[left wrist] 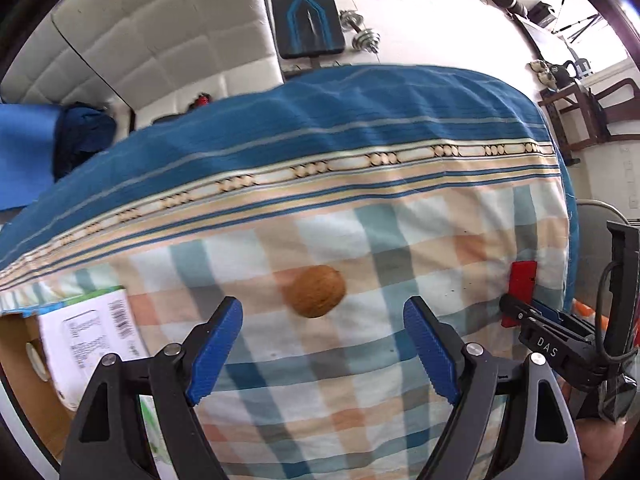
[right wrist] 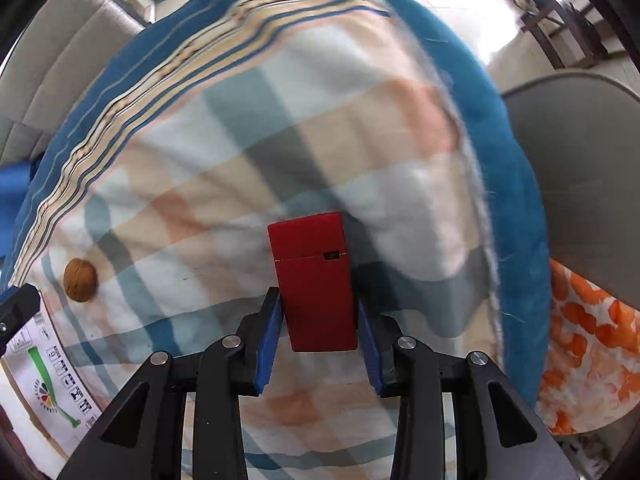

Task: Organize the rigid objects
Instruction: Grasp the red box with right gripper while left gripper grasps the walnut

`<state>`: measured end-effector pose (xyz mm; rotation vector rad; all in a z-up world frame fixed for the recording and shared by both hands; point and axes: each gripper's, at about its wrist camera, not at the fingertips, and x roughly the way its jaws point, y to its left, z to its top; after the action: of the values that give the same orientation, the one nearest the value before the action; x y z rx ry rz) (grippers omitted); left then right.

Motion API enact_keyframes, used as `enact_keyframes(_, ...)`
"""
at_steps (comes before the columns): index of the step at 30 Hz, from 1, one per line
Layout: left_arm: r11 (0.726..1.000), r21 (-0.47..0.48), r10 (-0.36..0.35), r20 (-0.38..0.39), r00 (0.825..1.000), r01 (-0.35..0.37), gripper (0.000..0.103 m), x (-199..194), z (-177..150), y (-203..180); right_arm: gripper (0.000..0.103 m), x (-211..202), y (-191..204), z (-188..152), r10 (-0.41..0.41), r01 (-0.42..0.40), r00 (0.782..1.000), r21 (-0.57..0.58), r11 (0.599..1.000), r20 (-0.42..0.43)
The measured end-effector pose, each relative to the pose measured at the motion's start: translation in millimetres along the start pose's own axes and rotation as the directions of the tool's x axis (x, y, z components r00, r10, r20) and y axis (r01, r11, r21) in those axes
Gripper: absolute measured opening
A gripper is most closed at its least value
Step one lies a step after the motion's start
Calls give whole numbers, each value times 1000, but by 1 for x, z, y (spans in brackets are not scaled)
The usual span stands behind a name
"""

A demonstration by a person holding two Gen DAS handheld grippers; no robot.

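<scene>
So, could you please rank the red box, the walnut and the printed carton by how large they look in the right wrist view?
1. Red box, though it sits between the jaws, nearest the camera, which inflates it.
2. Printed carton, cut off by the frame edge, so this rank is unsure.
3. Walnut.

One brown round walnut [left wrist: 315, 291] lies on the checked blue-and-peach cloth [left wrist: 360, 380]. One red rectangular hard-cased lighter [right wrist: 314, 280] stands over the same cloth. One printed white cardboard box [left wrist: 86, 336] sits at the cloth's left edge. Two blue-padded grippers: left gripper [left wrist: 323, 344], right gripper [right wrist: 320, 340].
</scene>
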<state>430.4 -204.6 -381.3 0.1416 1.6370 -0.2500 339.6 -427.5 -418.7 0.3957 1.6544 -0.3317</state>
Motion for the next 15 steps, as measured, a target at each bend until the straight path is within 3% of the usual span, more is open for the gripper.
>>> enact_keyframes(4, 997, -36, -70, -68, 995, 68, 82, 24, 9, -2, 39, 1, -23, 2, 24, -23, 1000, 31, 999, -17)
enact_keyframes(8, 1000, -19, -21, -77, 997, 20, 81, 46, 17, -5, 39, 7, -44, -1, 46, -45, 998, 38, 998, -33)
enact_keyframes(9, 1000, -6, -3, -73, 997, 2, 76, 50, 19, -7, 39, 8, -48, 2, 52, -50, 998, 42, 998, -37)
enact_keyframes(10, 1000, 8, 22, -80, 997, -21, 55, 57, 20, -8, 39, 13, -44, 4, 53, -52, 998, 42, 998, -43)
enact_keyframes(11, 999, 16, 41, -90, 995, -40, 40, 62, 21, -9, 40, 16, -45, 6, 55, -52, 997, 42, 998, -50)
enact_keyframes(15, 998, 43, 51, -56, 997, -48, 37, 60, 16, -12, 41, 12, -46, 16, 34, -32, 998, 41, 999, -46)
